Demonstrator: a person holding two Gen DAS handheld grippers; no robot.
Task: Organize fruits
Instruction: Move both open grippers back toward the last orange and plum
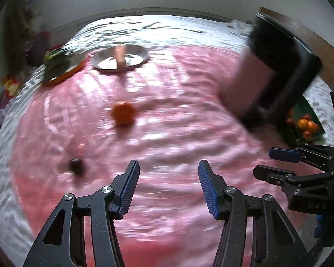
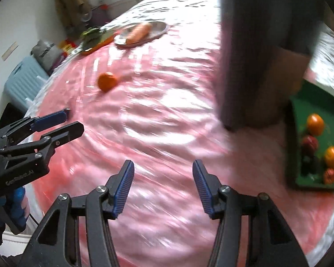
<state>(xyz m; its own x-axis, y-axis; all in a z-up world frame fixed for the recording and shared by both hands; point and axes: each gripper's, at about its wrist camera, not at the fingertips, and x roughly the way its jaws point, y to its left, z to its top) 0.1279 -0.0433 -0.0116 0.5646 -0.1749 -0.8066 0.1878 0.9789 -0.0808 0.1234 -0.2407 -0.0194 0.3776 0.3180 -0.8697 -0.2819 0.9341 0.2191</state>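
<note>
An orange fruit lies alone on the pink tablecloth; it also shows in the right wrist view. A small dark fruit lies left of my left gripper, which is open and empty above the cloth. My right gripper is open and empty too; it shows at the right in the left wrist view. A green tray at the right holds several orange and red fruits. The left gripper shows in the right wrist view. Both views are blurred.
A silver plate with a carrot sits at the far side. Beside it an orange plate holds leafy greens. A dark upright object with a brown box stands at the right. A blue suitcase stands off the table.
</note>
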